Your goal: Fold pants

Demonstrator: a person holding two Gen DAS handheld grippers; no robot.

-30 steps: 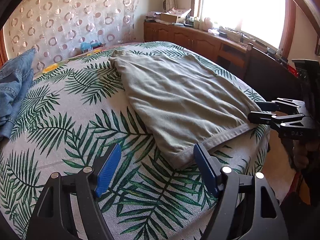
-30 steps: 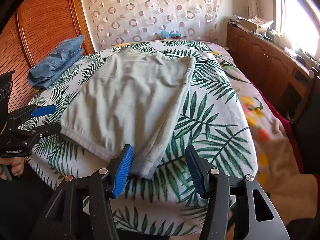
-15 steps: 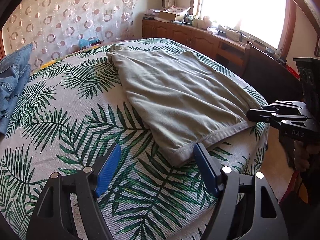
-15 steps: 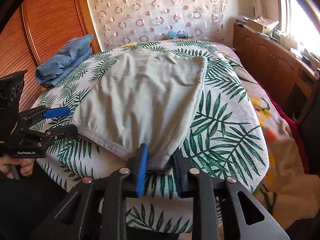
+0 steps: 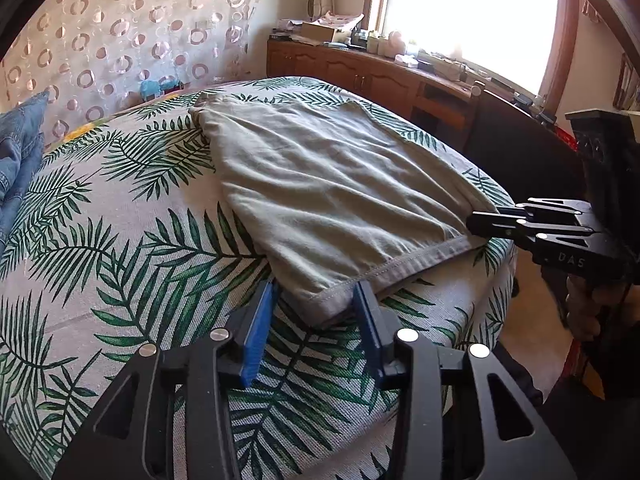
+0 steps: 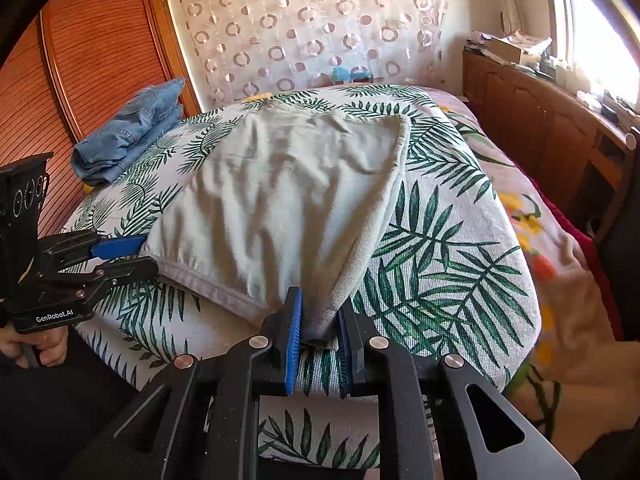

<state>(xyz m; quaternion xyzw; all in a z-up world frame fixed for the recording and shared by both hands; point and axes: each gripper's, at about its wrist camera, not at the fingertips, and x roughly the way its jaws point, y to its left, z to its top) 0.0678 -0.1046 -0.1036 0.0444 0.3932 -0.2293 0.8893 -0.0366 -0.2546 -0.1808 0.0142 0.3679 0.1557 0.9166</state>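
We see the right gripper [image 6: 318, 322] with its blue ribbed pads clamped on a hem corner of the pale green pants [image 6: 280, 192]. The left gripper [image 5: 316, 304] has just been closing, its jaws half apart around the other corner, fabric between them, not yet pinched. Soft, wrinkled cloth stretches ahead on the leaf-print bedspread [image 5: 120, 248].

My left hand-held gripper [image 5: 316, 308], black with blue pads, points down at a slant, and its jaws have just been closing around the near corner of the pale grey-green cotton pants [image 5: 320, 184]; a gap still shows beside each pad. My right hand-held gripper [image 6: 318, 320] slants down likewise; its jaws have just closed and pinch the other hem corner. Bare fingers [image 6: 48, 346] wrap the left handle.
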